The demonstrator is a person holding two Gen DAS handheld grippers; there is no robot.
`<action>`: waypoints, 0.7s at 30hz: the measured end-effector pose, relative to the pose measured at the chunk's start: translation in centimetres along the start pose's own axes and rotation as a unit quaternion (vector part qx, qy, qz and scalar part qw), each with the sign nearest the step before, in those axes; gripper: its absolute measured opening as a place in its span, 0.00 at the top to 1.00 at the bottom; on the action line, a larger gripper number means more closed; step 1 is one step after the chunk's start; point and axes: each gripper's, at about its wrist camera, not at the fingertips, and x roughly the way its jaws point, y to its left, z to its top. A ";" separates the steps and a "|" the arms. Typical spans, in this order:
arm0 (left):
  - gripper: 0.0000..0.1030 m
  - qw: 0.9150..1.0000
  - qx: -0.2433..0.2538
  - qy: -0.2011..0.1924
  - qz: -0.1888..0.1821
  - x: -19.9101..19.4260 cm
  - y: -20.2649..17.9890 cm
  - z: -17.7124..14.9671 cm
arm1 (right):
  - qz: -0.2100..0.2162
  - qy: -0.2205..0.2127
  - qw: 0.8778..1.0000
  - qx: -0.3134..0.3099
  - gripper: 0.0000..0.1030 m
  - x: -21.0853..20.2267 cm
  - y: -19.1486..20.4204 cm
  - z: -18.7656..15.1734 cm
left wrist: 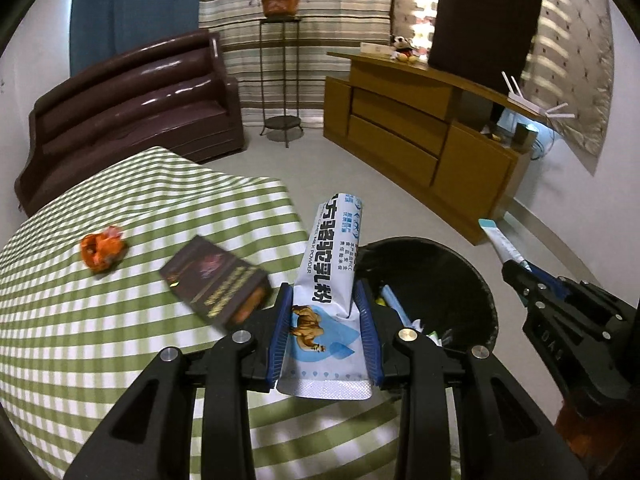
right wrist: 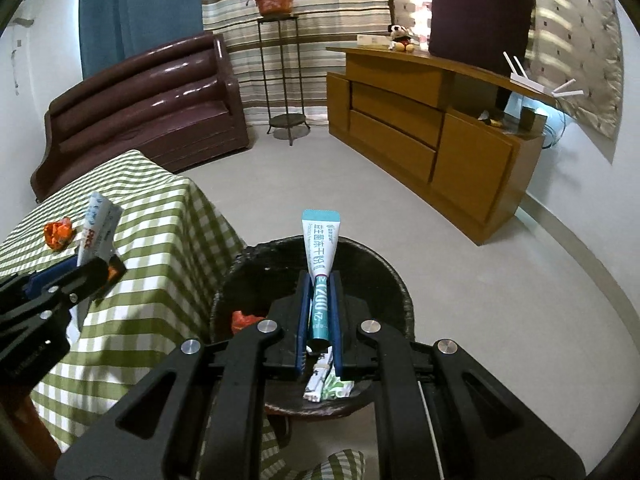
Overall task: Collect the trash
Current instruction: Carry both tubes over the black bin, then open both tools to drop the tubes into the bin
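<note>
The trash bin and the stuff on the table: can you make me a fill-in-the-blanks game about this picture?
1. The left gripper holds a white milk powder sachet with a picture of a ____ on it.
2. The right gripper holds a slim teal stick packet right over the black ____.
3. The crumpled wrapper lying on the checked tablecloth is ____ in colour.
4. Beside that wrapper lies a dark ____.

Missing words: camel; trash bin; orange; box
</note>
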 end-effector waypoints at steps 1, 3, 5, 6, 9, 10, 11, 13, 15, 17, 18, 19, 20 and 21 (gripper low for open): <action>0.68 1.000 0.003 0.001 -0.002 0.4 -0.4 0.1 | -0.001 0.001 1.000 0.001 0.91 0.1 0.0 -0.1; 0.68 1.000 0.008 0.002 -0.002 1.0 -1.0 0.3 | -0.003 0.004 1.000 0.004 0.91 0.6 -0.3 0.0; 0.68 1.000 0.014 0.005 -0.003 1.8 -1.5 0.5 | -0.004 0.006 1.000 0.007 0.91 0.9 -0.7 -0.1; 0.68 1.000 0.016 0.006 -0.002 2.1 -1.8 0.5 | -0.005 0.008 1.000 0.009 0.91 1.2 -0.8 -0.1; 0.68 1.000 0.022 0.011 0.000 3.2 -2.4 0.7 | -0.007 0.011 1.000 0.015 0.91 1.9 -1.3 0.0; 0.68 1.000 0.023 0.013 0.001 3.7 -2.5 0.7 | -0.008 0.012 1.000 0.016 0.91 2.1 -1.3 0.0; 0.68 1.000 0.024 0.015 0.002 4.1 -2.6 0.8 | -0.009 0.012 1.000 0.018 0.91 2.3 -1.4 -0.1; 0.67 0.999 0.026 0.019 0.005 4.7 -2.8 0.9 | -0.010 0.014 1.000 0.021 0.90 2.8 -1.8 0.0; 0.67 0.999 0.026 0.023 0.006 5.3 -2.9 0.9 | -0.011 0.016 1.000 0.023 0.90 3.4 -1.9 0.1; 0.67 0.999 0.030 0.025 0.007 5.9 -3.2 1.0 | -0.013 0.018 0.999 0.025 0.90 4.0 -2.1 0.3; 0.67 0.999 0.031 0.026 0.009 6.0 -3.3 0.9 | -0.013 0.019 0.999 0.026 0.90 4.2 -2.3 0.4; 0.67 0.999 0.032 0.028 0.010 6.2 -3.4 0.9 | -0.014 0.020 0.999 0.028 0.90 4.4 -2.4 0.4; 0.65 0.999 0.033 0.030 0.011 6.4 -3.4 1.0 | -0.015 0.021 0.999 0.030 0.90 4.6 -2.5 0.4; 0.61 0.999 0.032 0.031 0.012 6.4 -3.5 1.0 | -0.015 0.021 0.999 0.031 0.90 4.8 -2.5 0.3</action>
